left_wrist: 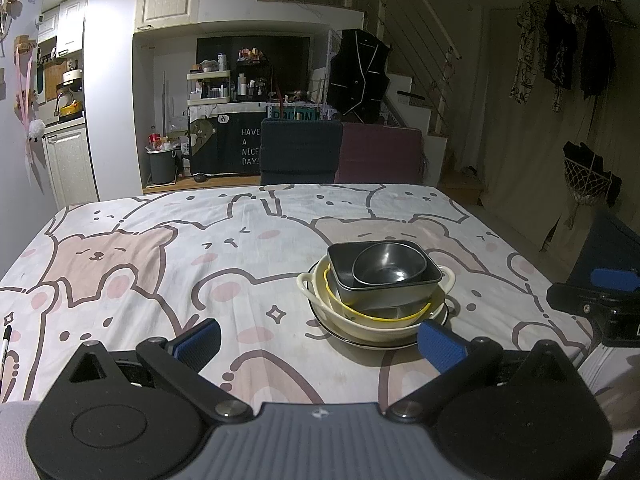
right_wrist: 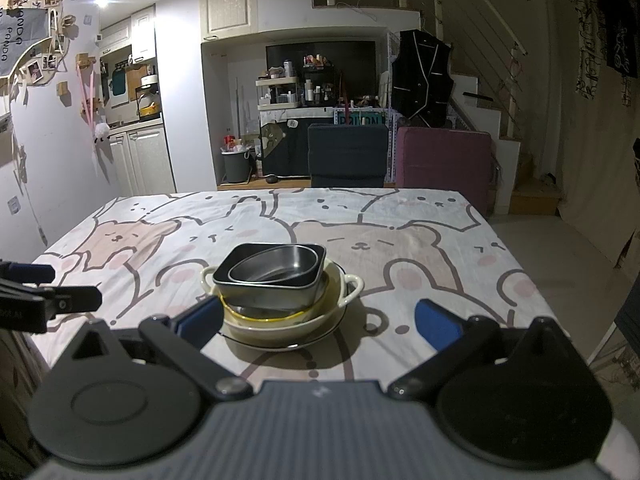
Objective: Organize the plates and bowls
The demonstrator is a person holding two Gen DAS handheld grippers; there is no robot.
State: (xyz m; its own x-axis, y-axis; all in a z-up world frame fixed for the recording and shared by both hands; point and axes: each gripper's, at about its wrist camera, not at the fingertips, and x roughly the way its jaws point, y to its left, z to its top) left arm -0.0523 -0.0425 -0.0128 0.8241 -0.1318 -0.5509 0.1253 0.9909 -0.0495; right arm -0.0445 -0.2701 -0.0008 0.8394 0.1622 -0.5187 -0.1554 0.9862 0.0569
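A stack of dishes stands on the bear-print tablecloth (left_wrist: 160, 264). A white plate (left_wrist: 360, 340) lies at the bottom, and a cream two-handled bowl (left_wrist: 384, 322) with a yellow rim line sits on it. A dark square dish (left_wrist: 384, 296) rests in that, with a small round metal bowl (left_wrist: 386, 266) inside. My left gripper (left_wrist: 320, 344) is open, just short of the stack, which lies ahead and to its right. My right gripper (right_wrist: 318, 322) is open, its left finger (right_wrist: 200, 320) close to the cream bowl (right_wrist: 280, 326) and the square dish (right_wrist: 272, 292).
A black marker (left_wrist: 5, 346) lies at the table's left edge. Behind the table stand a dark blue chair back (left_wrist: 300, 152) and a maroon one (left_wrist: 380, 152). The right gripper's body (left_wrist: 596, 300) shows at the right of the left wrist view.
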